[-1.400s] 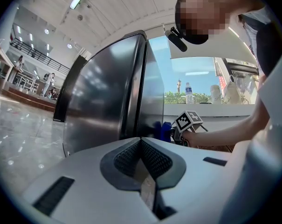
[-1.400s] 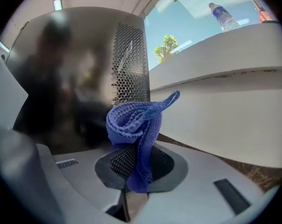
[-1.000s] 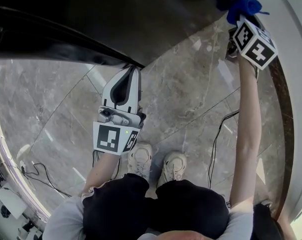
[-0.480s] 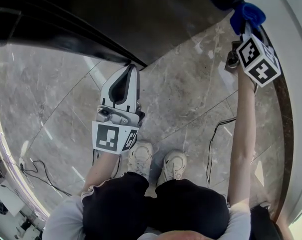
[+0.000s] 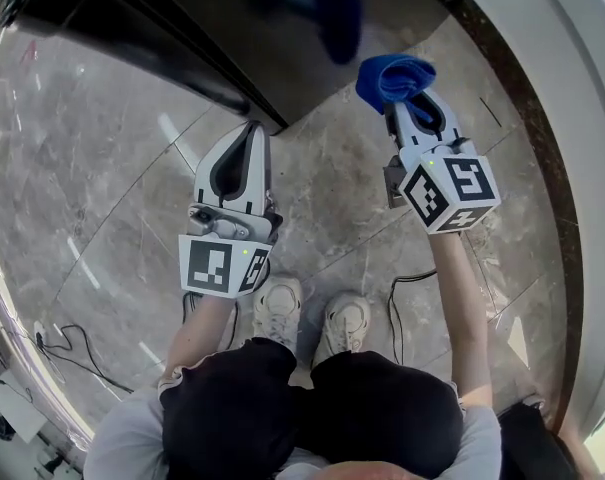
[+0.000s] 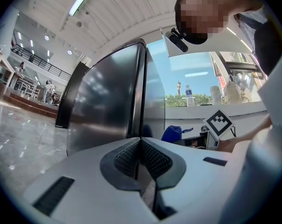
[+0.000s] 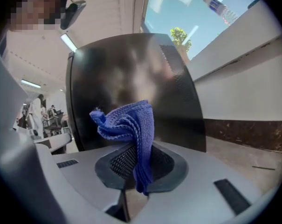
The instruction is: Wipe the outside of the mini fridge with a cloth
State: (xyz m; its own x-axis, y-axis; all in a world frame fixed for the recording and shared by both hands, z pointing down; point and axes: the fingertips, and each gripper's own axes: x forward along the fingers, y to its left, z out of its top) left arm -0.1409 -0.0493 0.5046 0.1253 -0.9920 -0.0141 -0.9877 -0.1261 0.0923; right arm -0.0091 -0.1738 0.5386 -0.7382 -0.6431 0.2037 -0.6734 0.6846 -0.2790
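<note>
We pinch the blue cloth (image 7: 127, 121) in the right hand-held gripper (image 5: 409, 101), close in front of the mini fridge (image 5: 222, 23). The left hand-held gripper (image 6: 141, 143), jaws pressed together, points at the fridge's corner.

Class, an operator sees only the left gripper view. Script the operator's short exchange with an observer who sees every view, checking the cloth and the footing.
Operator: Is the right gripper actually gripping that blue cloth?
Observer: Yes, its jaws are shut on it, with the cloth bunched above them.
Operator: Anything underfoot?
Observer: A black cable lies just right of the right shoe.
</note>
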